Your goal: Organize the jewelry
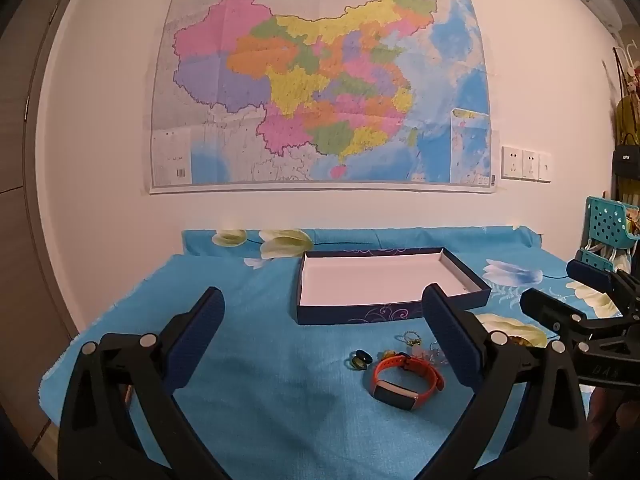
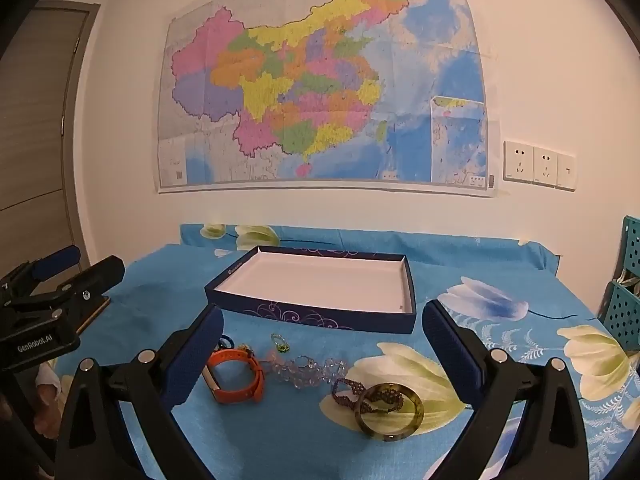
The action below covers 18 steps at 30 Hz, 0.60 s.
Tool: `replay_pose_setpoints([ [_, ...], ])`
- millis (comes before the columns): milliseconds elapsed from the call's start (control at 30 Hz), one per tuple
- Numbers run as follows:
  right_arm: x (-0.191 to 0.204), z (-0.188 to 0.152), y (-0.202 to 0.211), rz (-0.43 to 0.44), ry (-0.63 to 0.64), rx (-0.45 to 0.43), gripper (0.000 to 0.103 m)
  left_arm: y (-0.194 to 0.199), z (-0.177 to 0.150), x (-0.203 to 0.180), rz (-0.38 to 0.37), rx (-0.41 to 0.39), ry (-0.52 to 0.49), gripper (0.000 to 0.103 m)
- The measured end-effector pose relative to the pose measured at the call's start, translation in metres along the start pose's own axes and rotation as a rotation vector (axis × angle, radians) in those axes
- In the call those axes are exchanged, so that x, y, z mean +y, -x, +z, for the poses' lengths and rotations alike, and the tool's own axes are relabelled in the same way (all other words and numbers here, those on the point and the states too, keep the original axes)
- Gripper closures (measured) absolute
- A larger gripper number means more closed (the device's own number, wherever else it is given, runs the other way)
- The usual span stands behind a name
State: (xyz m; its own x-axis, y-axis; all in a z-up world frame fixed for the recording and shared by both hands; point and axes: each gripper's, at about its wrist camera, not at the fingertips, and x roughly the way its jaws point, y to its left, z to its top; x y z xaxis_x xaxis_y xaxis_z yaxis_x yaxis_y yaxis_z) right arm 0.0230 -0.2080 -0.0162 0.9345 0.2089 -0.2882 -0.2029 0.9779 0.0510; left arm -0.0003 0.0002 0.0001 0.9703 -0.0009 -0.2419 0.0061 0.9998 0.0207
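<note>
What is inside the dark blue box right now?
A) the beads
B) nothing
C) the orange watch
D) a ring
B: the dark blue box shows only its bare white floor, while the orange watch and beads lie on the cloth in front of it.

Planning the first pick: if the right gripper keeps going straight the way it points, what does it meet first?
Probably the clear bead bracelet or the cloth just beyond it; the right gripper is tilted slightly downward, jaws open. Depth is unclear.

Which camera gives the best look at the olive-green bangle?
The right wrist view: the bangle lies whole and unblocked on the blue cloth between the open fingers. In the left wrist view only a sliver shows behind a finger.
</note>
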Motion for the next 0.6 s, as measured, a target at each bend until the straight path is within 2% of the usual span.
replay_pose_setpoints([
  [600,0.001,0.005,0.006,0.006,0.010,-0.002,0.007,0.014,0.014,-0.006,0.008,-0.025,-0.010,0.006],
])
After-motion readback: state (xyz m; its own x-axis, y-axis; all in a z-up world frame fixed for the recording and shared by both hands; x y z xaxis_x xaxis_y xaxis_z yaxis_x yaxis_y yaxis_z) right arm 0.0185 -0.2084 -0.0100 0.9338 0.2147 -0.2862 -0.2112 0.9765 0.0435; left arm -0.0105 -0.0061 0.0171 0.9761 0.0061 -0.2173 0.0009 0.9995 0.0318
